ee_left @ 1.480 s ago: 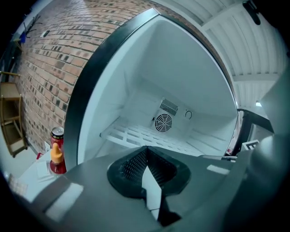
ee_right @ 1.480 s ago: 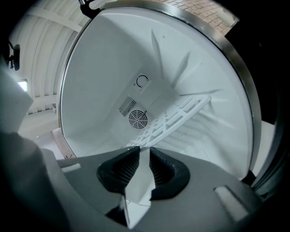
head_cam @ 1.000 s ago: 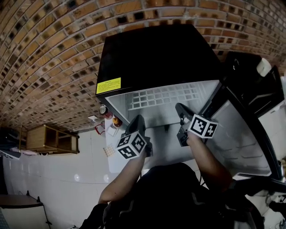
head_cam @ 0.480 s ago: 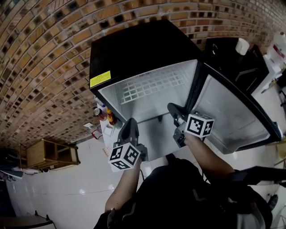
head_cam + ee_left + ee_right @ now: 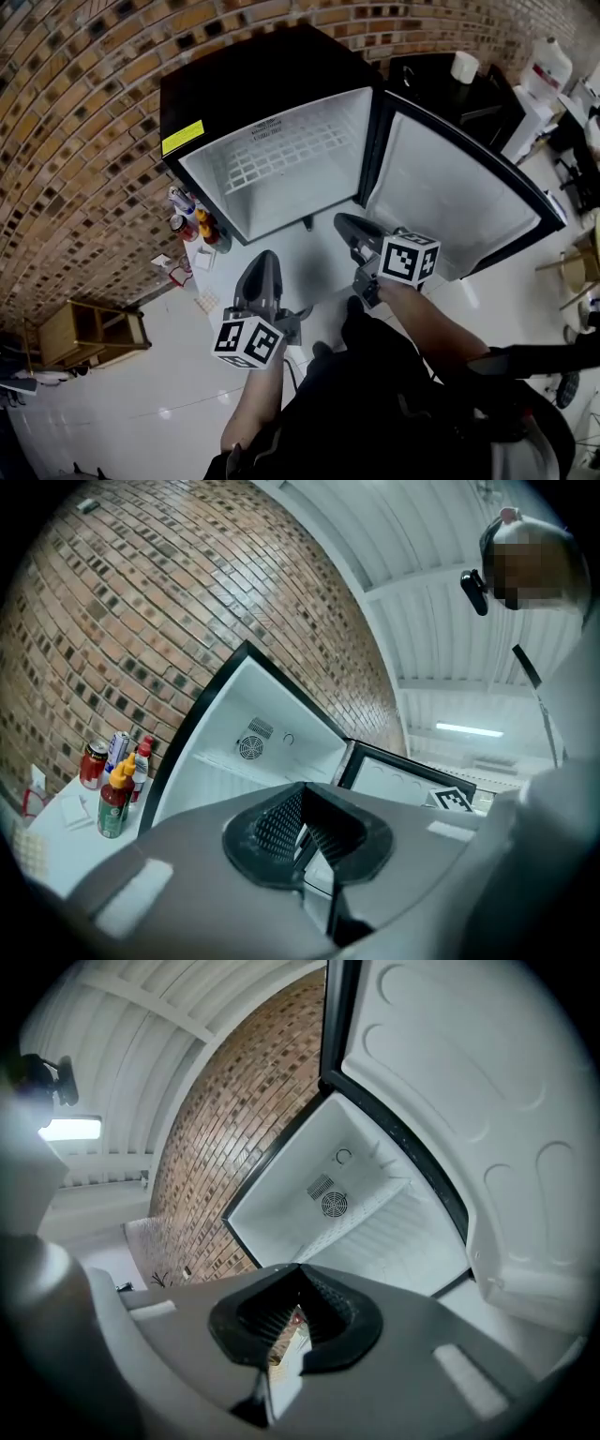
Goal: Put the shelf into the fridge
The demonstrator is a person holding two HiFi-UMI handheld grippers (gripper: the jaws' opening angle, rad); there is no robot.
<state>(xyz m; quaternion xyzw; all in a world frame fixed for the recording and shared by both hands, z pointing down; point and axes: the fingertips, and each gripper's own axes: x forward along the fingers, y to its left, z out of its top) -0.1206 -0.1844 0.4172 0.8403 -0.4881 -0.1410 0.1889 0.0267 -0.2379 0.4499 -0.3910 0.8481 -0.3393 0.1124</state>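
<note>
Inside the open fridge [image 5: 253, 89], the white wire shelf [image 5: 281, 155] is lying across the compartment from side to side. The door [image 5: 450, 197] is standing wide open at the right. In front of the opening I am holding both grippers apart from the fridge. The left gripper [image 5: 262, 259] is showing its jaws pressed together, nothing between them. The right gripper [image 5: 343, 223] has just been closing its jaws; they are meeting now, also empty. Some sauce bottles [image 5: 192, 225] are standing left of the fridge, beside the brick wall [image 5: 75, 141].

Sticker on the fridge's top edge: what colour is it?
Yellow. The sticker sits on the black fridge, clearest in the head view.
</note>
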